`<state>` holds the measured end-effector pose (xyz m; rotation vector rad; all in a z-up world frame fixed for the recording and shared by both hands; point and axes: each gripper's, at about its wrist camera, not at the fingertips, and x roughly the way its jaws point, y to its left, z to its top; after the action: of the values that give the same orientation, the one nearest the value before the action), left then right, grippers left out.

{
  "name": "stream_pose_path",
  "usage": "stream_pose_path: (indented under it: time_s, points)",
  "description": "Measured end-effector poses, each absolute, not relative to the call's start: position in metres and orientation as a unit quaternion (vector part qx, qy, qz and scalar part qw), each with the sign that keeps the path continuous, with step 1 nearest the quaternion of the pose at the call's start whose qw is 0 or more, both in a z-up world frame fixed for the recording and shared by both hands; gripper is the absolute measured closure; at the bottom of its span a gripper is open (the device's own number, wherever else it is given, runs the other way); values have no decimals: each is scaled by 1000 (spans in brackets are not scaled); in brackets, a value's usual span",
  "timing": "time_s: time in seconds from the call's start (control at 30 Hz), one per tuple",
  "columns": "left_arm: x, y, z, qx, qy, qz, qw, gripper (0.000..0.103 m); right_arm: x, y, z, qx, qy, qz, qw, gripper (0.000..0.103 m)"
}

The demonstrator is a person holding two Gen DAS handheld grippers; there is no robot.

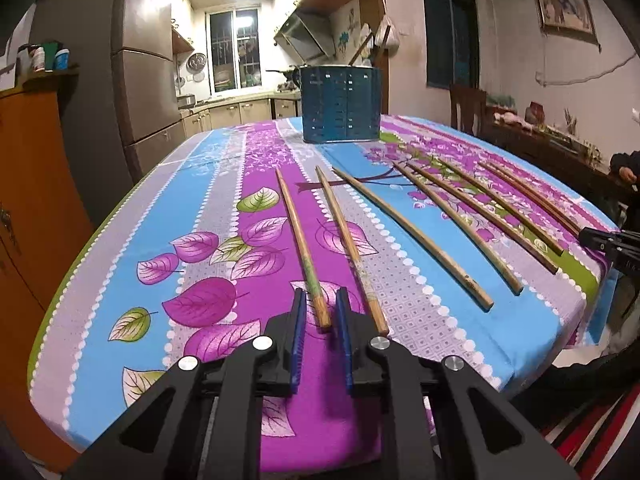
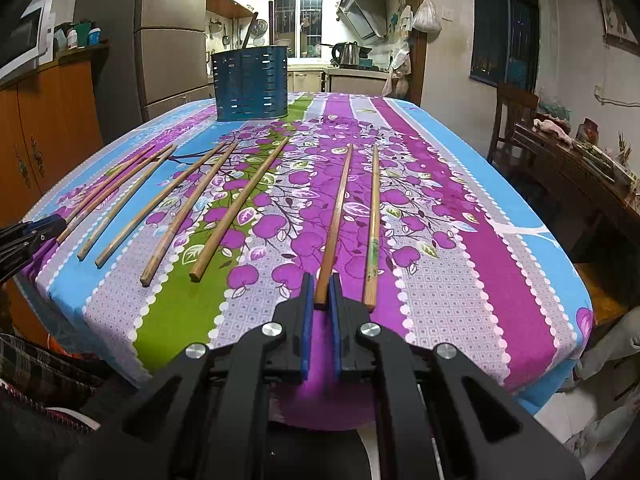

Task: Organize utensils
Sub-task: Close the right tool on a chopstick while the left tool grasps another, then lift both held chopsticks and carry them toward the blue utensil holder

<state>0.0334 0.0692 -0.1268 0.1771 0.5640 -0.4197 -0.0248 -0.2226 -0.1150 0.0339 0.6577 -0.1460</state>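
Note:
Several wooden chopsticks lie side by side on a flowered tablecloth. A blue slotted utensil holder (image 1: 340, 104) stands at the far end of the table; it also shows in the right wrist view (image 2: 251, 82). My left gripper (image 1: 322, 300) is open, its blue pads on either side of the near end of the leftmost chopstick (image 1: 301, 240), with a gap. My right gripper (image 2: 321, 284) has its pads closed against the near end of a reddish chopstick (image 2: 340, 208) that lies on the cloth. Another chopstick (image 2: 374, 220) lies just right of it.
The table's near edge (image 1: 360, 456) is right under the grippers. Wooden chairs (image 2: 516, 116) and a sideboard (image 2: 580, 168) stand to the right. An orange cabinet (image 1: 28, 200) and a fridge (image 1: 148, 92) are on the left. A person's hand (image 1: 624, 168) shows at the far right.

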Motion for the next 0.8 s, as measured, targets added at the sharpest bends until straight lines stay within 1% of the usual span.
stream_pose_path:
  time_s: [0.07, 0.23, 0.5, 0.8]
  points:
    - [33, 67, -126, 93, 275, -200, 936, 93, -25, -222, -115, 15, 322, -73, 944, 97]
    - [34, 67, -123, 97, 282, -196, 934, 95, -25, -217, -114, 4, 324, -67, 944, 98]
    - [30, 72, -101, 82, 273, -197, 938, 96, -32, -212, -101, -6, 303, -66, 951, 98]
    - [27, 80, -67, 49, 252, -192, 947, 96, -43, -214, -67, -17, 255, -68, 964, 98]
